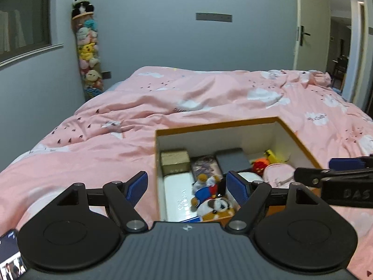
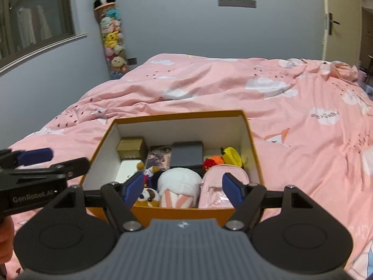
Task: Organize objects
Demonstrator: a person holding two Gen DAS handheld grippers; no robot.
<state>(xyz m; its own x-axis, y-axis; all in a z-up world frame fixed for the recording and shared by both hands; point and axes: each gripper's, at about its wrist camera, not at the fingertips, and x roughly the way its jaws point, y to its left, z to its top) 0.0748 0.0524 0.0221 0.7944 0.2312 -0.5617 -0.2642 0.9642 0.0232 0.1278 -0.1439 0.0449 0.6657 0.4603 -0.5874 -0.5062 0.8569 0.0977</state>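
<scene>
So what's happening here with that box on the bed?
A person is tidying small things into an orange box that sits on a pink quilt, using a hand-held tool in each hand. The box already holds a white bunny plush, a pink mini backpack, a toy dog, a gold box and a grey case. The left tool and the right tool are both open and hold nothing, poised by the near rim.

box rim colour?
Orange rim and outer walls, white inside. Clearest in the right wrist view.
</scene>
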